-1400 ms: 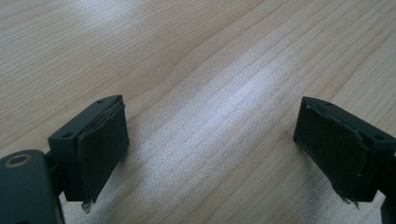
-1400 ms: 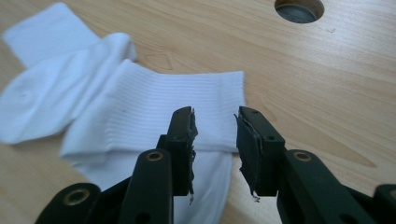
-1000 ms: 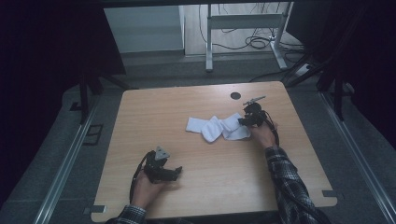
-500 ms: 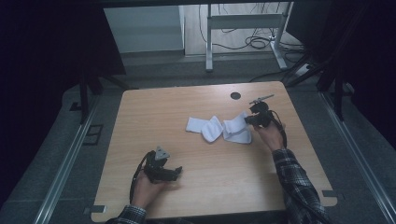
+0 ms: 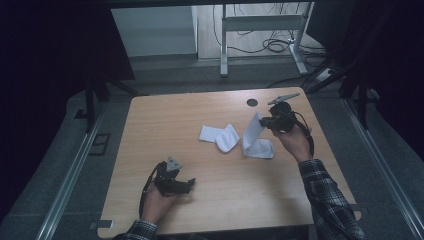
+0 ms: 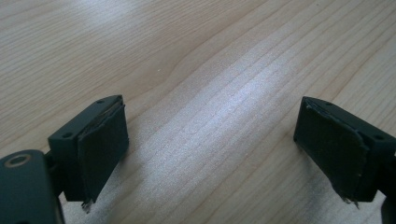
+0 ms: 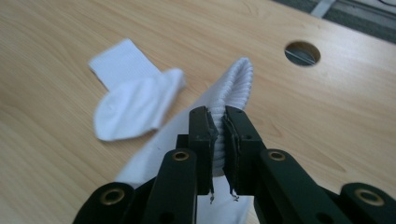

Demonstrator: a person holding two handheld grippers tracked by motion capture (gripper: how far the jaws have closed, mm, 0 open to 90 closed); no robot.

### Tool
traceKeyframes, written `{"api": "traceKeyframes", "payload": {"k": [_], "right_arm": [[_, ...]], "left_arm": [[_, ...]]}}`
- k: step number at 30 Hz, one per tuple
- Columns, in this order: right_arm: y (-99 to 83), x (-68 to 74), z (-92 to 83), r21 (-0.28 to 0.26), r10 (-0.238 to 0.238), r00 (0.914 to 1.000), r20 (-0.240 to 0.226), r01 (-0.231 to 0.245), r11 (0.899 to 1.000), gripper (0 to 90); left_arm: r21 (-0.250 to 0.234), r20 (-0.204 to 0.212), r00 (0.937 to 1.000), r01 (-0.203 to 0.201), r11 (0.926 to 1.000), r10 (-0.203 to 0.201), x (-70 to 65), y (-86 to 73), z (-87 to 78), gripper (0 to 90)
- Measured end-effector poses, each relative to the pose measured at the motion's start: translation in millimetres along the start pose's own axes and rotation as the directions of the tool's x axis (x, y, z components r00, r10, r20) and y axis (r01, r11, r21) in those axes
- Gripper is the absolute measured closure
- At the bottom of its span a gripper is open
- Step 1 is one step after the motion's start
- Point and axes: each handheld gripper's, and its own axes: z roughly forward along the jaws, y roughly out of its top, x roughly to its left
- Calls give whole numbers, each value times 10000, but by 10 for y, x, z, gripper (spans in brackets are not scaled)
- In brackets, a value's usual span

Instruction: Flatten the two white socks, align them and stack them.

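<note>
Two white socks are on the wooden table [image 5: 165, 115]. My right gripper [image 5: 265, 121] [image 7: 218, 122] is shut on the ribbed cuff of one sock [image 5: 252, 137] [image 7: 236, 84]. The cuff is lifted above the table while the foot end still rests on the wood. The other sock [image 5: 220, 136] [image 7: 133, 100] lies flat just to its left, apart from it. Near the front left my left gripper [image 5: 190, 185] [image 6: 212, 140] sits low over bare wood, open, with nothing between its pads [image 6: 100, 149].
A round cable hole [image 5: 252, 102] [image 7: 302, 52] is in the table top near the far edge, behind the raised sock. Metal rails run along both sides of the table. A desk frame and cables stand on the floor beyond.
My right gripper has risen and drawn the sock's cuff up off the table, away from the other sock. The left hand has stayed where it was.
</note>
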Motion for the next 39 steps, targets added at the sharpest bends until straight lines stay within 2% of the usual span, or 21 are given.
{"api": "traceKeyframes", "payload": {"k": [3,4,5,8,9,11,13,15,16,19,24,25,27,28,29,30,33,34,35,36,39], "right_arm": [[73,70,-70,-186,-79,9998,-169,75,9998,812],[144,148,-161,-407,-225,9994,-251,215,9989,813],[144,148,-161,-407,-225,9994,-251,215,9989,813],[259,278,-331,-758,-450,9979,-464,414,9963,813],[347,361,-463,-1022,-663,9965,-510,609,9929,813],[392,398,-536,-1174,-795,9956,-503,731,9904,813],[515,477,-789,-1692,-999,9939,-473,906,9814,813],[531,481,-844,-1802,-1044,9937,-402,956,9790,813],[539,452,-968,-2010,-991,9947,-278,915,9753,813],[454,326,-1045,-2050,-670,9977,-130,629,9767,812],[172,25,-970,-1644,84,10000,-6,-84,9864,811],[172,25,-970,-1644,84,10000,-6,-84,9864,811],[50,-92,-929,-1477,378,9993,53,-366,9884,810],[-70,-200,-899,-1366,645,9979,117,-623,9887,810],[-70,-200,-899,-1366,645,9979,117,-623,9887,810],[-187,-293,-880,-1221,876,9959,217,-843,9889,809],[-302,-380,-868,-1108,1063,9937,343,-1019,9886,808],[-420,-459,-856,-1000,1266,9906,510,-1211,9876,807],[-420,-459,-856,-1000,1266,9906,510,-1211,9876,807],[-547,-537,-836,-871,1437,9875,652,-1379,9866,805],[-759,-656,-796,-584,1627,9822,940,-1577,9858,802]], "left_arm": [[-3,-2,10000,14,10000,-14,-1,0,0,100],[0,-1,10000,10,10000,-10,-1,0,0,100],[0,-1,10000,10,10000,-10,-1,0,0,100],[-24,-22,10000,3,10000,-3,0,0,2,100],[-21,-19,10000,5,10000,-5,0,1,1,100],[-19,-15,10000,10,10000,-10,0,1,1,100],[-2,0,10000,2,10000,-2,2,1,0,100],[0,2,10000,-2,10000,2,2,1,0,100],[-6,11,10000,6,10000,-6,1,1,0,100],[-9,6,10000,12,10000,-12,0,1,0,100],[-30,-7,10000,20,10000,-20,-1,1,2,100],[-36,-10,10000,6,10000,-6,0,0,2,100],[-35,-11,10000,15,10000,-15,-1,0,2,100],[-6,-4,10000,20,10000,-20,-2,0,0,100],[-6,-4,10000,20,10000,-20,-2,0,0,100],[1,-4,10000,-36,10000,36,3,1,0,100],[0,-6,10000,-32,10000,32,2,1,0,100],[-1,-9,10000,10,10000,-10,-1,0,0,100],[-1,-9,10000,10,10000,-10,-1,0,0,100],[-3,-18,10000,38,10000,-38,-3,1,1,100],[-54,-39,9999,165,9998,-166,-14,4,8,100]]}}
